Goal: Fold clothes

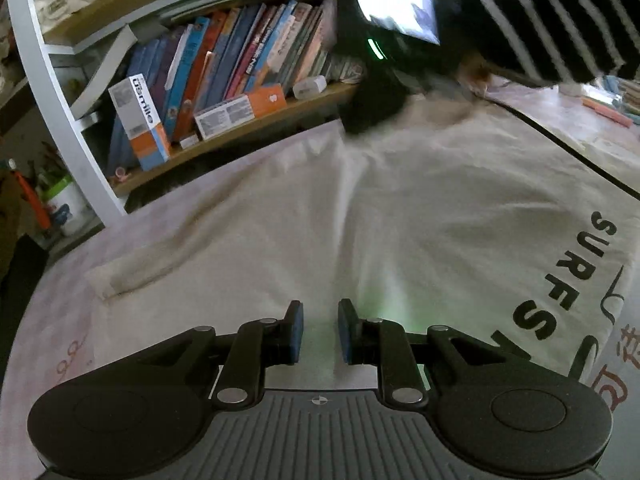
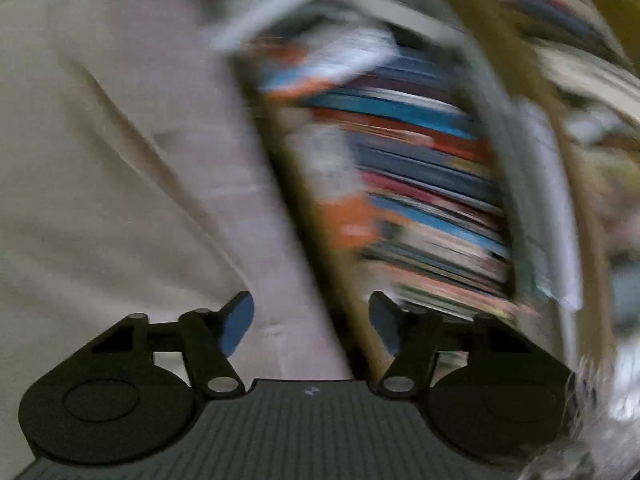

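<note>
A desk (image 1: 60,320) under a pale pink cloth stands against a bookshelf (image 1: 248,128) packed with books. One cream shirt (image 1: 360,220) lies spread flat on it, creased, with black lettering near one edge. The left tool (image 1: 320,332) hovers over it, narrow and empty; the right tool (image 2: 312,324), wider, holds nothing.

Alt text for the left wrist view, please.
A cream T-shirt with black lettering lies spread on a pinkish table, the left gripper over its near edge, jaws slightly apart and empty. Behind it is a bookshelf; the right gripper, blurred, is at the shirt's far edge.
</note>
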